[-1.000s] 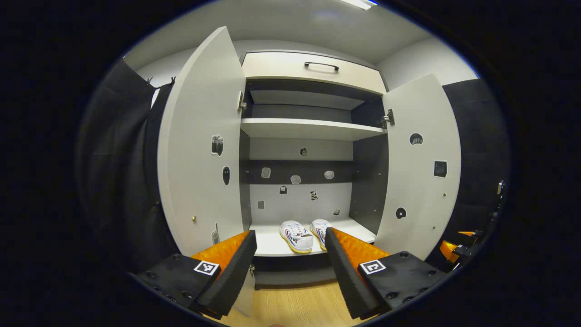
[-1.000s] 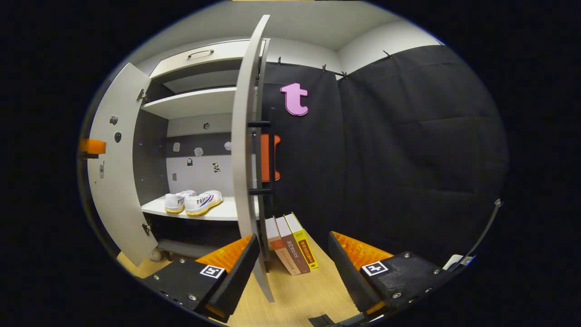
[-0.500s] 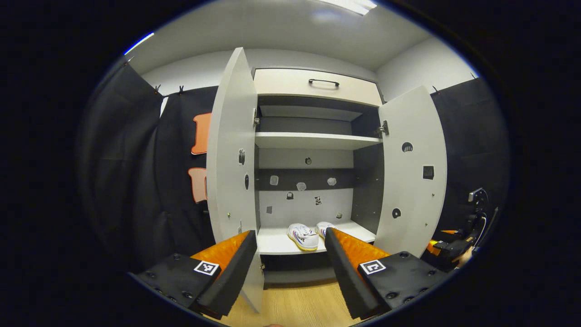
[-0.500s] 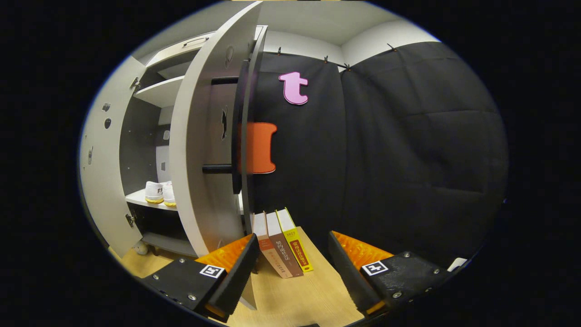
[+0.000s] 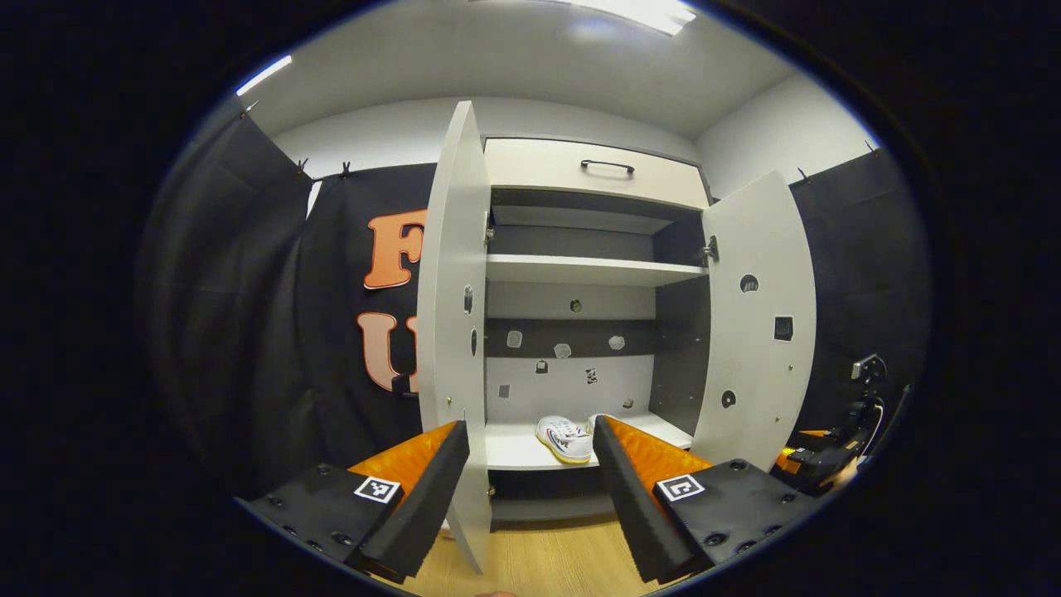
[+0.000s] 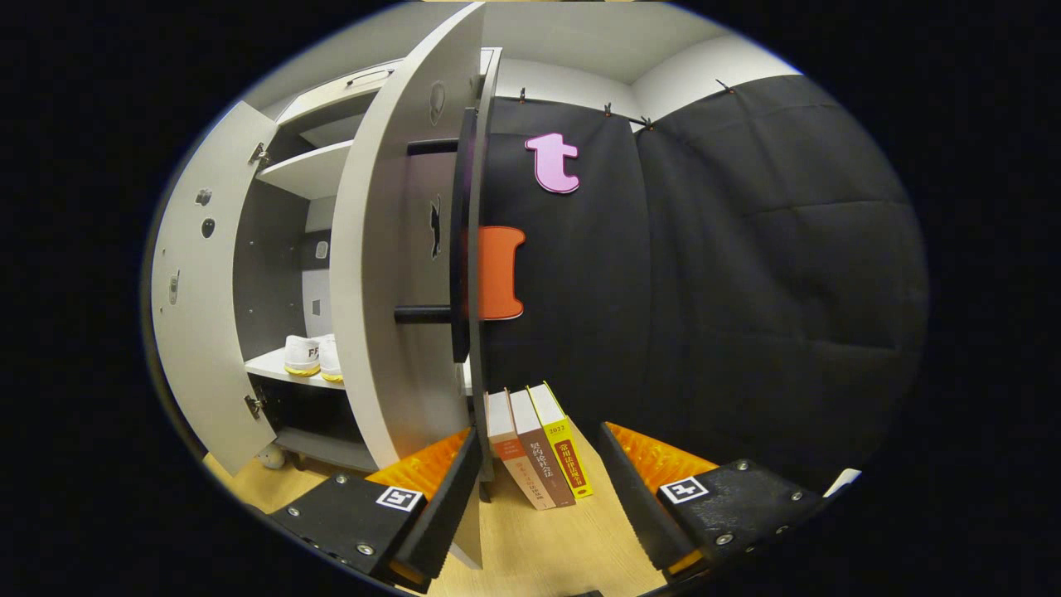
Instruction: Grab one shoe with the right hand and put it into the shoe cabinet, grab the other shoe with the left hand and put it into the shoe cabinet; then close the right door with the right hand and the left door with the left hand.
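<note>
**Shoes shelved, both cabinet doors open**

The left gripper [image 5: 530,481] hung before the shoe cabinet [image 5: 593,166] with its jaws spread wide and empty. The left door [image 5: 452,332] stood edge-on ahead of it; past that, the pair of white shoes [image 5: 566,438] sat on the cabinet's bottom shelf [image 5: 518,452], and the right door [image 5: 758,315] swung out. The right gripper [image 6: 539,489], jaws also parted and empty, faced the right door's outer side, near its bar handle [image 6: 458,249]. Three books [image 6: 539,448] leaned on the floor beside the cabinet.
</note>
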The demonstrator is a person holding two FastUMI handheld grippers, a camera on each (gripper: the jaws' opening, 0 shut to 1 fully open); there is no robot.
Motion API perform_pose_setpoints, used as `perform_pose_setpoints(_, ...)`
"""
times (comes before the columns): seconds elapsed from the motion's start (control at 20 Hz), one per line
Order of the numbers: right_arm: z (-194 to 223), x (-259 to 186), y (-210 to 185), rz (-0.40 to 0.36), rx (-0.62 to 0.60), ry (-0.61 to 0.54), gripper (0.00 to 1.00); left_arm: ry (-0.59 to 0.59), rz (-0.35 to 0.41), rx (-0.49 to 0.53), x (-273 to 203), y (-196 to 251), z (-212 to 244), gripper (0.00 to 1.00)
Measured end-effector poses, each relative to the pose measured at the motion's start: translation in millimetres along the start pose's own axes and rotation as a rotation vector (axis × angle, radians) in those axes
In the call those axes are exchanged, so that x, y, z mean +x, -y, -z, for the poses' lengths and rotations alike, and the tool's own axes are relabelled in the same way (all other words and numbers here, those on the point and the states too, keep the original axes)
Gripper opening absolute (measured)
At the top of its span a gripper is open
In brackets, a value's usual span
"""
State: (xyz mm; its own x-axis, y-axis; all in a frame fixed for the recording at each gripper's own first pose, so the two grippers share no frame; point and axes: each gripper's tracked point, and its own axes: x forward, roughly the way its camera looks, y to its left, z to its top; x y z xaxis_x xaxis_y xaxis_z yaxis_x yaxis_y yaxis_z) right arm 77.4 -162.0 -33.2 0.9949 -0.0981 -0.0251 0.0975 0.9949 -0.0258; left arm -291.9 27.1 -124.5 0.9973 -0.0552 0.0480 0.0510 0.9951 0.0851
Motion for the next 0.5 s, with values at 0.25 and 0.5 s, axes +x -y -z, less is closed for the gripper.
perform_pose_setpoints(0.25,3.0,0.5,-59.3,-0.115,0.033,-0.005,0.89,-0.013,-0.015,0.0,-3.6,-9.3,5.9,0.97)
perform_pose_setpoints(0.5,3.4,12.1,-112.6,-0.209,0.038,-0.009,0.89,0.005,-0.033,0.005,-11.6,-20.3,-0.4,0.99)
